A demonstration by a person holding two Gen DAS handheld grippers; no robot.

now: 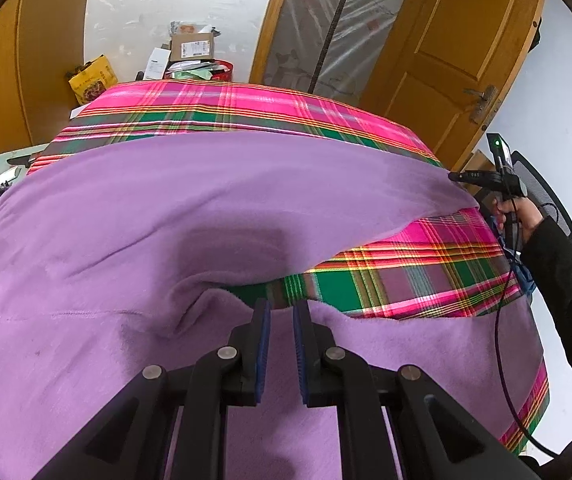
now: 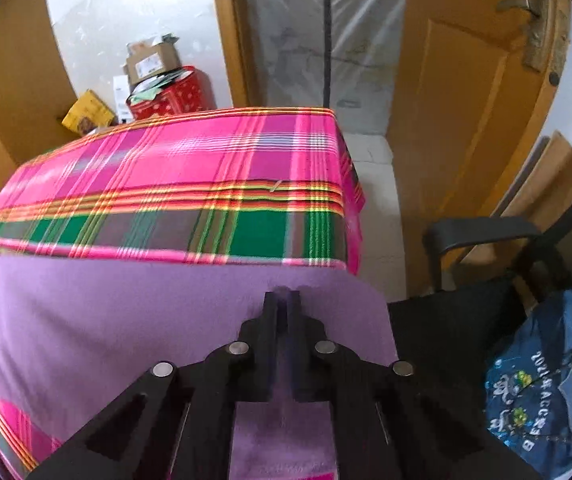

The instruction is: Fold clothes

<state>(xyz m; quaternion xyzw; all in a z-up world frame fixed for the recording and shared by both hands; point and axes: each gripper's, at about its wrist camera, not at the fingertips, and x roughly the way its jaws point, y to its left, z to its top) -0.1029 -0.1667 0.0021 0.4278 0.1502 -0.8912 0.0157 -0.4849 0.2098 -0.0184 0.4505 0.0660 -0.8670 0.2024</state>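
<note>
Left wrist view: the purple garment lies spread over the plaid-covered table, largely unfolded; the left gripper pinches its near hem.

Right wrist view: the right gripper is closed, apparently on the garment's corner.

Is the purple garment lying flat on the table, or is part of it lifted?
Partly lifted: the purple garment arches above the plaid tablecloth, its corner raised by the right gripper.
</note>
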